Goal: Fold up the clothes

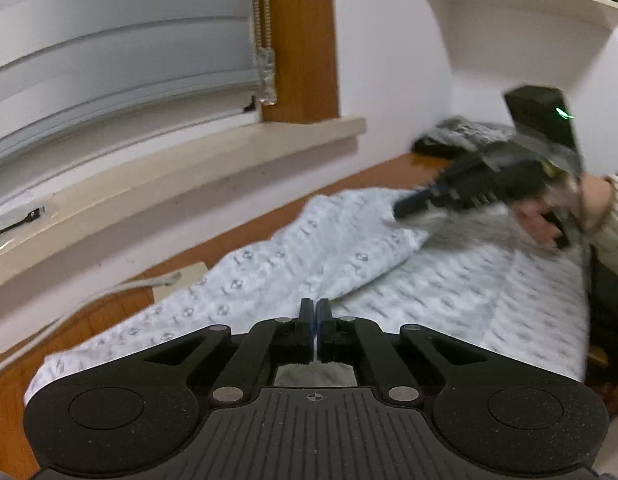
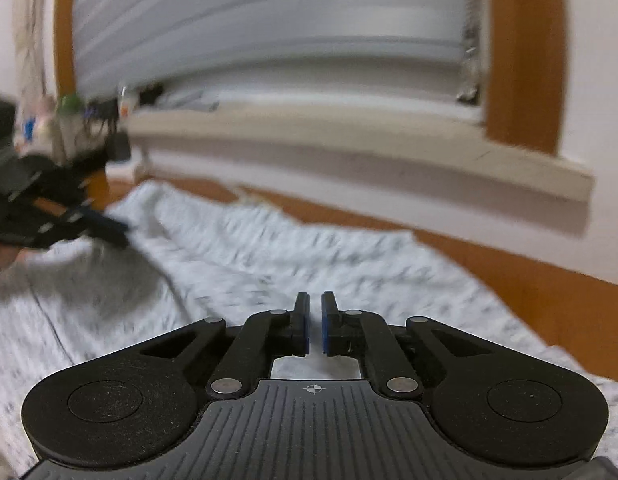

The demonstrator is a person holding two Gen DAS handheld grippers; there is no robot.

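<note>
- While both hover over the patterned cloth (image 1: 449, 280) on the counter (image 1: 109, 320), left claw (image 1: 313, 312) pads pressed together, empty.
- Right claw (image 2: 315, 308) level, narrow gap, gripping nothing.

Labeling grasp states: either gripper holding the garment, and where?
Nothing held. Left gripper shut with no cloth between its fingers; right gripper slightly open above the garment.

The left black plastic two-finger gripper (image 1: 315, 312) had blue-lined pads, ribbed grey housing, silver pivot rivets and a crosshair mark. The right matching gripper (image 2: 315, 308) looked alike. Behind it, a cream ribbed knit sleeve (image 1: 617, 216) covered the person's wrist.
</note>
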